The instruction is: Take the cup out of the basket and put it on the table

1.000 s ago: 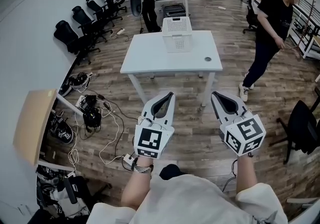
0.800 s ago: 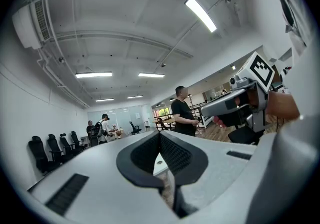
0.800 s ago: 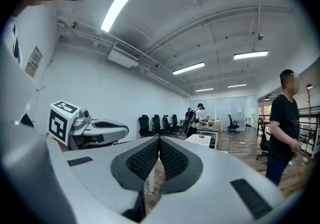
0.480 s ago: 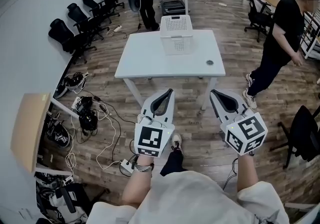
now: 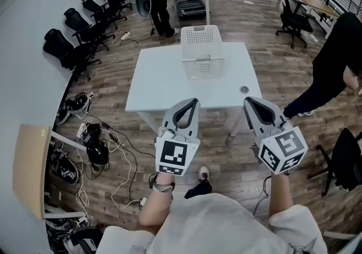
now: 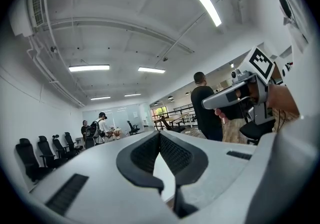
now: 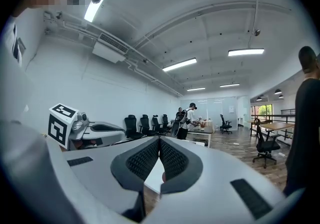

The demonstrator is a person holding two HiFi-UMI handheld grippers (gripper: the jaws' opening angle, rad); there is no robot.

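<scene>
Sitting seemingly well beyond fingertips [image 5: 191, 106] — basket [image 5: 202, 50].

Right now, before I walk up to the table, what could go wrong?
1. A person in black is close to the table's right side; a collision seems possible.
2. Loose cables lie on the floor to the left, a likely trip hazard.
3. The left gripper and right gripper both have their jaws shut, and no cup shows in the basket from here.

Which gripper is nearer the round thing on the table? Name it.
The right gripper: the round thing sits at the table's right side, the left gripper further left.
</scene>
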